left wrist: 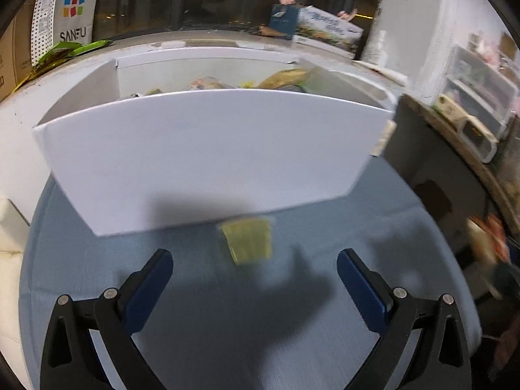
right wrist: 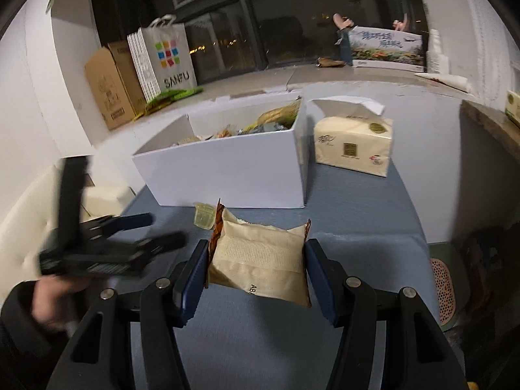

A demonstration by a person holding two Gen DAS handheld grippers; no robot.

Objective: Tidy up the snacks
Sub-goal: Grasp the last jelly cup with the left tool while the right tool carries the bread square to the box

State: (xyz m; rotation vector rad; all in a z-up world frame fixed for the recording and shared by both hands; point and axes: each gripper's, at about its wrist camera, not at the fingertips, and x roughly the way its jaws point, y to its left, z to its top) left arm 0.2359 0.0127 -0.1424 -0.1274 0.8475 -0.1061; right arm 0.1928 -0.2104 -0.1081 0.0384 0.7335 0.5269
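Before the white box (right wrist: 224, 175) on the blue table (right wrist: 357, 227), the right gripper (right wrist: 256, 273) is pinching a tan snack packet (right wrist: 260, 260), probably needing lifting into the box, while the left gripper (left wrist: 255, 260) is hovering spread near a small yellow cup (left wrist: 248, 242).

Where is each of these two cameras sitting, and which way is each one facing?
Left wrist: on the left gripper, low over the blue tabletop, facing the white box and a small yellow packet; its spread fingers show.
Right wrist: on the right gripper, facing the box; its fingers flank a tan snack packet, with the left gripper at left.
Shared: box, yellow packet, SANFU bag.
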